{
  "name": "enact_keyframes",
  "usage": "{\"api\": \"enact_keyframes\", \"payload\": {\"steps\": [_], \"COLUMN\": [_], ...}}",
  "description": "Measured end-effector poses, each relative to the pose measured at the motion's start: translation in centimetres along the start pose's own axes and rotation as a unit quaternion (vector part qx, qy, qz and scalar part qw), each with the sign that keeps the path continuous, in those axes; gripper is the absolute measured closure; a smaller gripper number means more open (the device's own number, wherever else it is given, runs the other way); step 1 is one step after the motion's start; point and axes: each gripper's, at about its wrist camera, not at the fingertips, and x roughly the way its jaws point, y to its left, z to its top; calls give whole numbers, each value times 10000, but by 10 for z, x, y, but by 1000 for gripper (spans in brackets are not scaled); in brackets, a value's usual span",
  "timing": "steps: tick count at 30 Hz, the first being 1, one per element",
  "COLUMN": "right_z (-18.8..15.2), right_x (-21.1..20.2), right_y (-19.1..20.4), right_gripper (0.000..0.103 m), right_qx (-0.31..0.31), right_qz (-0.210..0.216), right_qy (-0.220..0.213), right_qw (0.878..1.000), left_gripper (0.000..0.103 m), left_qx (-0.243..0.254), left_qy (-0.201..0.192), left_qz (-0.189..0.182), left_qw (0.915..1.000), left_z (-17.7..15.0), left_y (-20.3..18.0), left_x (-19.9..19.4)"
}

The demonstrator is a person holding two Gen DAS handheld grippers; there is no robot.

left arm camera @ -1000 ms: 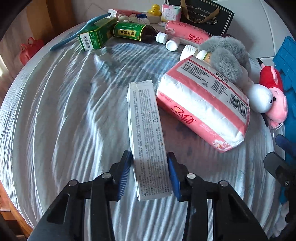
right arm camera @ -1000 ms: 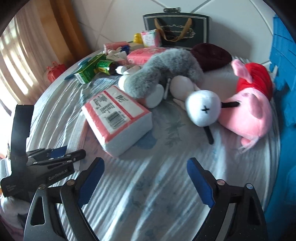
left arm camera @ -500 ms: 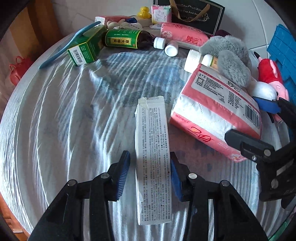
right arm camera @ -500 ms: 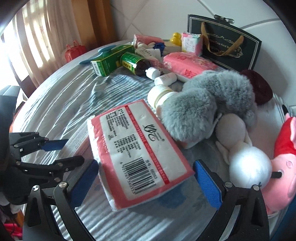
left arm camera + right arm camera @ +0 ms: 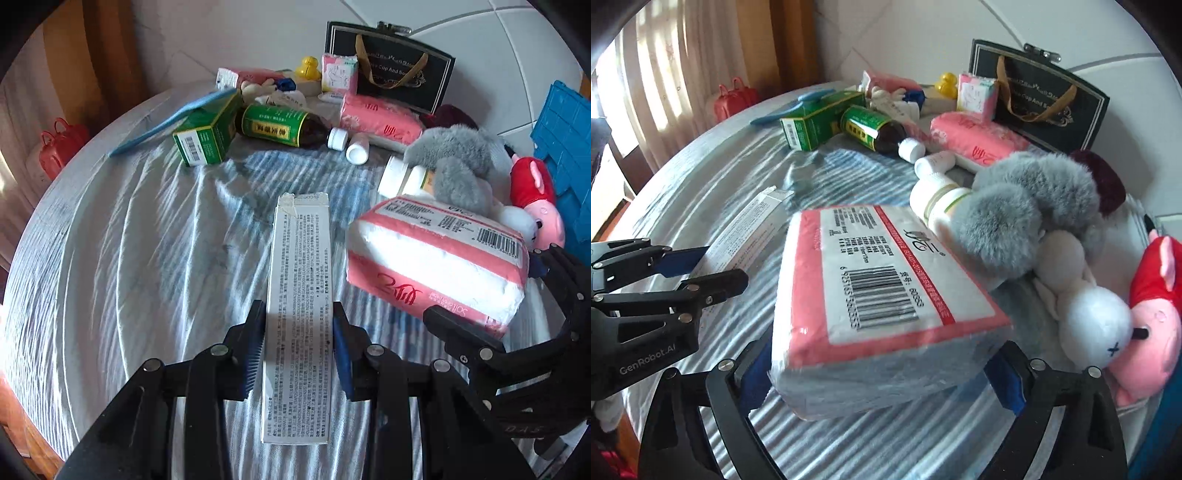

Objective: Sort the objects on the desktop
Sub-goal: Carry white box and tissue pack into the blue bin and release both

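Carton (image 5: 299, 302) centre frame, clamped by left gripper (image 5: 298, 350), jaws just narrowed | tissue pack (image 5: 882, 295) lower centre, between wide right gripper (image 5: 882, 376) pads, jaws just closing | gift bag (image 5: 391, 81) top, contents unseen

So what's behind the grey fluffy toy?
Behind the grey fluffy toy sits a dark red fuzzy thing, with a black gift bag further back. The toy hides the fuzzy thing's lower part.

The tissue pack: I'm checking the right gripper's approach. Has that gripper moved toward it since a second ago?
Yes. The right gripper moved left from the pink pig toy; its closing jaws now flank the tissue pack.
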Motion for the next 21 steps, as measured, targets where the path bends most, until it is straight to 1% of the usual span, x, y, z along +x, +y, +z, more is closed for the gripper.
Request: {"api": "enact_keyframes", "payload": {"steps": [3,6,8,11,13,16,20,21], "right_z": [9,20,27,37,42,41,28,23], "right_x": [-33,-71,-99,-149,-181,-235,-308,-327], "right_y": [-2,-8,-13,-22,-29,-47,-73,-79], "right_gripper": [9,9,9,9,9,9,8,8], "right_qx": [91,224,310,436,558,886,1262,1350], "right_qz": [-59,-210,-353,-686,-935,-1298,-1610,-1765], "right_qy": [-266,-590,-811,-1230,-1465,-1833,-2254,-2348], "right_qw": [9996,9978,9956,9891,9832,9704,9525,9463], "left_gripper": [69,69,69,69,69,69,69,69], "left_qx": [18,84,152,326,456,721,1035,1105], "left_qy": [-341,-685,-927,-1301,-1533,-1858,-2211,-2275], "left_qz": [-65,-129,-196,-350,-514,-760,-1174,-1296], "left_qw": [9994,9975,9954,9903,9858,9770,9626,9588], "left_z": [11,22,32,47,58,72,88,91], "left_y": [-5,-14,-22,-41,-58,-89,-137,-150], "left_x": [-31,-62,-84,-116,-138,-168,-205,-214]}}
